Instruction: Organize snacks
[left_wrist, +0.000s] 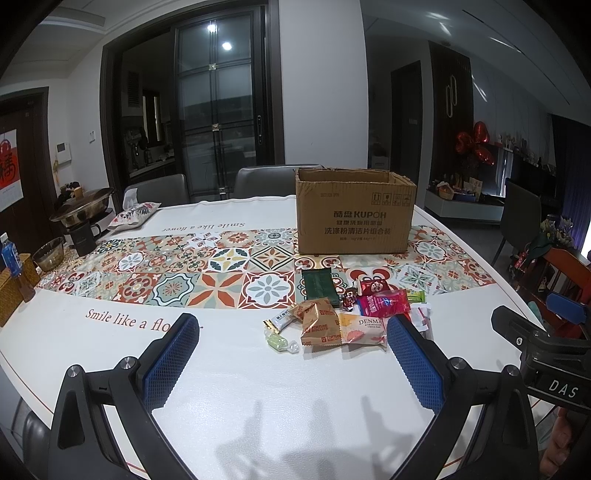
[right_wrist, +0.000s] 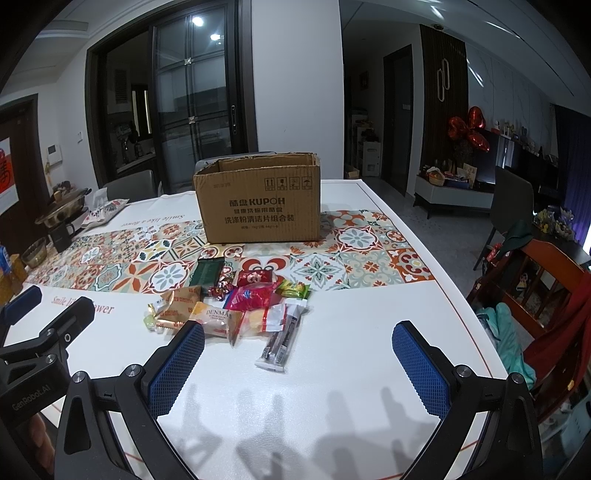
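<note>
A loose heap of crinkly foil and plastic snack packets (right_wrist: 236, 306) lies on the smooth white front part of the tablecloth (left_wrist: 221, 387), just short of its band of patterned tile print. Behind the heap, on that band, stands an open-topped brown corrugated cardboard box (left_wrist: 356, 212) with black printing on its front. In the heap are a flat dark green rectangular packet (right_wrist: 207, 271) whose long axis runs toward the box, two tan "Fortune Biscuits" pillow packs (left_wrist: 319, 326), a pale "Denmark" wrapper (right_wrist: 218, 319), a glossy pink-red bag (right_wrist: 251, 297), and a clear narrow sachet with dark contents (right_wrist: 280, 345) pointing toward the near edge. The left gripper (left_wrist: 293, 334), with blue waffle-textured pads on black arms, is spread wide above the cloth, holding nothing. The right gripper (right_wrist: 299, 341) is likewise spread wide and empty.
</note>
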